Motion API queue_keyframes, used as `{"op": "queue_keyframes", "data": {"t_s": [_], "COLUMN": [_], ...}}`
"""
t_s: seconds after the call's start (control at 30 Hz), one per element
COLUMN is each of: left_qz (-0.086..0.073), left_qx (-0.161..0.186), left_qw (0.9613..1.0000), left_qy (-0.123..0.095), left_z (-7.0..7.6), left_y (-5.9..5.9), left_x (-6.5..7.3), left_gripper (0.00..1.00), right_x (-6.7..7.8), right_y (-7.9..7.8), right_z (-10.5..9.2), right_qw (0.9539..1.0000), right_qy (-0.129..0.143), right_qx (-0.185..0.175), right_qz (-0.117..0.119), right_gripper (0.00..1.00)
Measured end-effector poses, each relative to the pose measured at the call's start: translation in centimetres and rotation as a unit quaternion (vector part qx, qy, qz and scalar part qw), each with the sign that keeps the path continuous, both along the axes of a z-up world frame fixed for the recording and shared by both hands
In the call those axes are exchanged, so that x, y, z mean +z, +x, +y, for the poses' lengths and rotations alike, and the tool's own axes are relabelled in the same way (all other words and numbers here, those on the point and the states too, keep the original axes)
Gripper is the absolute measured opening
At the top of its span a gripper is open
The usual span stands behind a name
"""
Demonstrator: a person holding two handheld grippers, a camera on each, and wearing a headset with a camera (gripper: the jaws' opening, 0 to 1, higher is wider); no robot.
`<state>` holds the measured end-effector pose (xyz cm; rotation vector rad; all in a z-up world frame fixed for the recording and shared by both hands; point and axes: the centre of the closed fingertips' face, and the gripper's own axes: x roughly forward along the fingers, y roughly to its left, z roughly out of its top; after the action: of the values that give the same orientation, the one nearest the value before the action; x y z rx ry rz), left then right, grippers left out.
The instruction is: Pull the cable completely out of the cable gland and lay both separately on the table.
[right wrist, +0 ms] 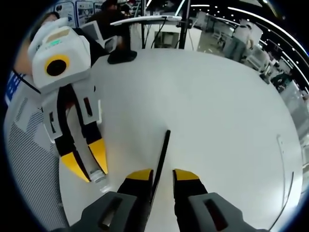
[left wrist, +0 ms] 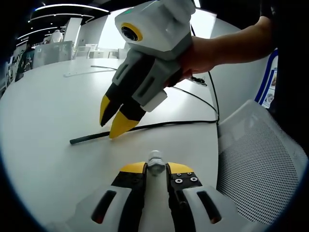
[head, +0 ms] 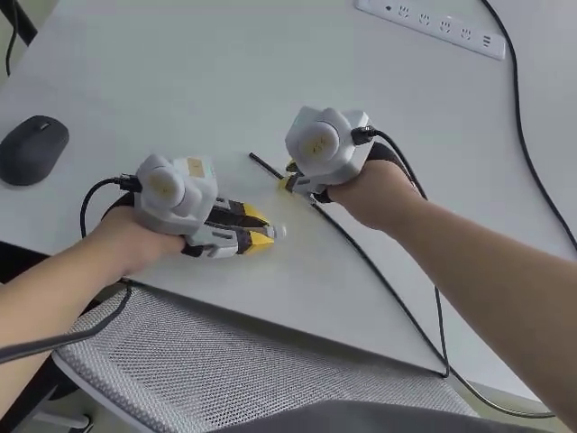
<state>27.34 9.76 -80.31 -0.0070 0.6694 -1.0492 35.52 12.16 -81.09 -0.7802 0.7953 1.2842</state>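
Separately, a small whitish plastic cable gland [left wrist: 155, 162] sits clamped in the left gripper [left wrist: 156, 168] over the white worktop [head: 180, 54]. At its 1 o'clock in the head view, the right gripper [right wrist: 163, 175] straddles the thin black cable [right wrist: 164, 145], jaws narrowly parted. The cable lies flat, its free end pointing toward 10 o'clock.

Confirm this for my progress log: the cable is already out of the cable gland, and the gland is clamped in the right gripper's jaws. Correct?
Not quite: the cable gland is clamped in the left gripper instead, between its jaws, as the left gripper view shows. The cable is indeed out of it, lying on the table.
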Motion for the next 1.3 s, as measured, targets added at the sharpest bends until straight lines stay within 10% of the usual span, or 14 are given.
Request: {"op": "queue_keyframes", "data": {"t_s": [0.63,1.13,1.3], "left_qz": [-0.001,-0.014,-0.017], "left_qx": [0.023,0.034,0.039], "left_qw": [0.9997,0.9991,0.9988], "left_qy": [-0.009,-0.02,-0.026], "left_z": [0.1,0.7,1.0], "left_y": [-0.1,-0.8,-1.1], "left_x": [1.7,5.1,6.5], "left_gripper": [0.34,0.46,0.48], "right_x": [6.4,11.5,12.8], "right_y": [-0.4,-3.1,-4.1], "right_z": [-2.7,-7.4,-9.6], "right_qw": [0.9937,0.9801,0.968], "right_qy": [0.079,0.155,0.189], "right_qx": [-0.078,-0.122,-0.163], "right_qz": [0.012,0.026,0.027], "right_gripper": [0.27,0.4,0.47]}}
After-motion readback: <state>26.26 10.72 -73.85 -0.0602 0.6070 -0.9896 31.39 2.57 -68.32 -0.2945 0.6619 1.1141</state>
